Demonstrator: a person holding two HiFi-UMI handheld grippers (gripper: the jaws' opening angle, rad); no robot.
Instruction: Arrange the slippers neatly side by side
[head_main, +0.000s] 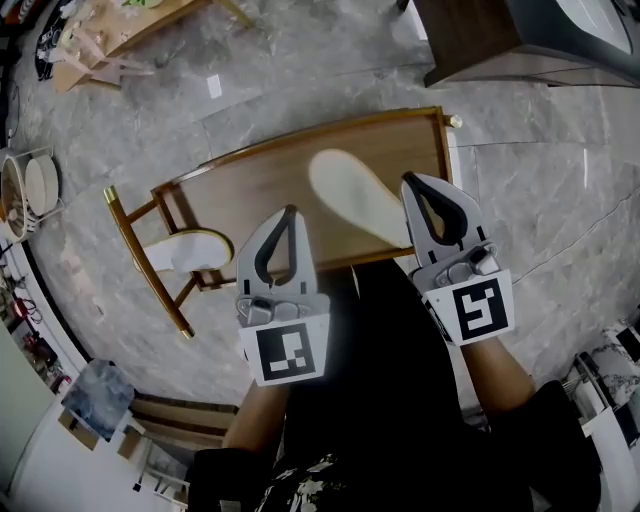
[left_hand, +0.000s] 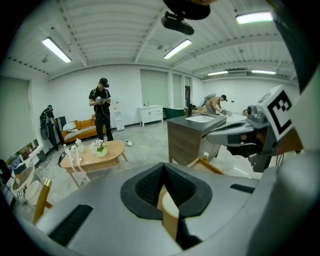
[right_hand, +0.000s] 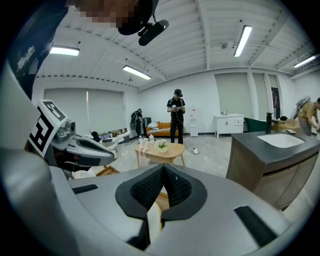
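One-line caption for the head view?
Shut left gripper and right gripper over a wooden rack; one slipper on top, another slipper lower down.

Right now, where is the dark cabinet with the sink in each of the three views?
Head view: the cabinet is in the top right corner, beyond the wooden rack.
Left gripper view: cabinet near the centre, slightly to the right.
Right gripper view: cabinet at the right edge, middle to lower part.
Shared landmark: the low coffee table, top left in the head view, left of the cabinet in both gripper views.
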